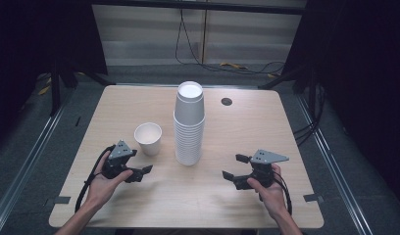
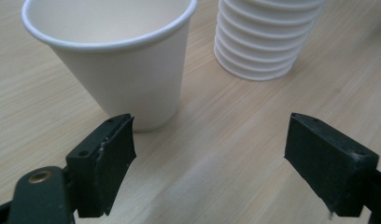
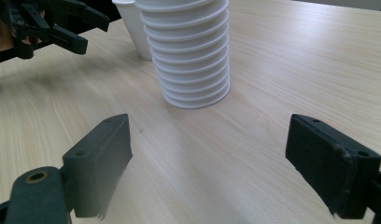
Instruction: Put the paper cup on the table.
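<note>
**One cup off the stack, the rest still nested**

A single paper cup (image 1: 148, 138) stands upright on the desk (image 1: 237, 205), just to the left of the tall stack of paper cups (image 1: 189, 125) and apart from it. That looks like the part already done: one cup separated and set down on its own.

The left hand-held gripper (image 1: 141, 173) sits low on the desk just in front of the single cup, its jaws spread wide with nothing between them; in the left gripper view the cup (image 2: 115, 60) stands just beyond the left jaw, untouched. The right hand-held gripper (image 1: 233, 169) rests to the right of the stack, also wide and empty, with the stack (image 3: 188, 51) ahead of it.

Many cups remain nested. If the work is unstacking, most of it is still to come, beginning with a fresh grip on the top cup.
</note>
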Available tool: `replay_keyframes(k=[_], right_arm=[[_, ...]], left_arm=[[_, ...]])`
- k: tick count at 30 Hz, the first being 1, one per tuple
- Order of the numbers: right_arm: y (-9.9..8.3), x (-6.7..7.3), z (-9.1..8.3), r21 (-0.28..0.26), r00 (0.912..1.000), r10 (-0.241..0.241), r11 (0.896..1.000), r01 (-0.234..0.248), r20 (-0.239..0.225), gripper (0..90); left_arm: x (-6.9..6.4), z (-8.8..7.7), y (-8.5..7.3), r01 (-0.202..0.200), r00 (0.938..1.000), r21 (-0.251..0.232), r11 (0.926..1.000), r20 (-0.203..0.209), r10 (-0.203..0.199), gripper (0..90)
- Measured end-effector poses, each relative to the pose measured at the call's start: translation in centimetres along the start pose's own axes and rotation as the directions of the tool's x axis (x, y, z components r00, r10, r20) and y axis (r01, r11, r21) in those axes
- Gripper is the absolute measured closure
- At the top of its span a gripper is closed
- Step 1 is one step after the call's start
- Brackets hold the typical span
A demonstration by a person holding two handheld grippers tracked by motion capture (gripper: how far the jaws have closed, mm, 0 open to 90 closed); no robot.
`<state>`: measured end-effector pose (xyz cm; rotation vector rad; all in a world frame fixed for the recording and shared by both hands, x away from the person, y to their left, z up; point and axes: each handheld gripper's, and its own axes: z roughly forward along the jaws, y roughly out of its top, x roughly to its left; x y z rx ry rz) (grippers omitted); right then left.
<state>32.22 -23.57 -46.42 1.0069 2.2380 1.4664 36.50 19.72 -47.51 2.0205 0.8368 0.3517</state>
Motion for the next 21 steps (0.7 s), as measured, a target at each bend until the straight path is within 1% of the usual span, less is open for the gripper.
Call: replay_keyframes(k=[1, 4, 7, 9, 11, 13, 14, 15, 16, 17, 19, 21], right_arm=[[0.0, 0.0, 0.0, -0.002, 1.0, -0.002, 1.0, 0.002, -0.005, 14.3], [0.0, 0.1, 0.0, -0.004, 1.0, -0.005, 1.0, 0.005, -0.004, 14.3], [-0.1, 0.1, 0.0, -0.007, 1.0, -0.006, 1.0, 0.006, 0.002, 14.3], [-0.2, 0.1, 0.0, -0.005, 1.0, -0.005, 1.0, 0.005, 0.005, 14.3], [-0.2, 0.2, 0.1, -0.002, 1.0, -0.005, 1.0, 0.005, 0.004, 14.3], [-0.2, 0.2, 0.1, -0.004, 1.0, -0.009, 1.0, 0.009, 0.001, 14.3], [-0.2, 0.3, 0.1, -0.003, 1.0, -0.009, 1.0, 0.009, 0.0, 14.3], [-0.3, 0.3, 0.2, 0.002, 1.0, -0.008, 1.0, 0.008, -0.002, 14.2], [-0.3, 0.4, 0.2, 0.008, 0.9999, -0.013, 1.0, 0.013, -0.004, 14.1], [-0.3, 0.4, 0.3, 0.009, 0.9999, -0.015, 1.0, 0.015, -0.006, 14.0], [-0.4, 0.5, 0.4, 0.012, 0.9999, -0.013, 1.0, 0.014, -0.009, 13.9], [-0.4, 0.5, 0.5, 0.019, 0.9999, -0.015, 1.0, 0.015, -0.007, 13.9]], left_arm=[[-0.1, -0.1, 0.0, 0.016, 0.9999, -0.017, 0.9997, 0.008, -0.015, 15.8], [-0.6, -0.3, -0.3, 0.045, 0.999, -0.031, 0.9985, -0.003, -0.045, 15.8], [-1.3, -0.4, -0.8, 0.067, 0.9976, -0.033, 0.9972, 0.019, -0.066, 15.9], [-1.8, -0.4, -1.0, 0.036, 0.9992, -0.041, 0.9985, 0.018, -0.036, 15.9], [-2.0, -0.4, -1.3, 0.049, 0.9982, -0.069, 0.9964, 0.039, -0.046, 15.9], [-2.2, -0.4, -1.6, 0.039, 0.9986, -0.082, 0.9959, 0.037, -0.036, 15.8], [-2.4, -0.4, -1.8, 0.056, 0.9975, -0.083, 0.9949, 0.048, -0.053, 15.8], [-2.4, -0.5, -1.9, 0.044, 0.9986, -0.076, 0.9961, 0.032, -0.042, 15.9], [-2.6, -0.6, -1.9, 0.035, 0.9992, -0.083, 0.996, 0.023, -0.033, 15.8], [-2.5, -0.7, -1.9, 0.036, 0.999, -0.09, 0.9953, 0.029, -0.034, 15.8], [-2.4, -0.7, -2.0, 0.052, 0.9984, -0.101, 0.9935, 0.027, -0.049, 15.8], [-2.3, -0.6, -2.3, 0.056, 0.9981, -0.096, 0.9938, 0.031, -0.054, 15.8]])
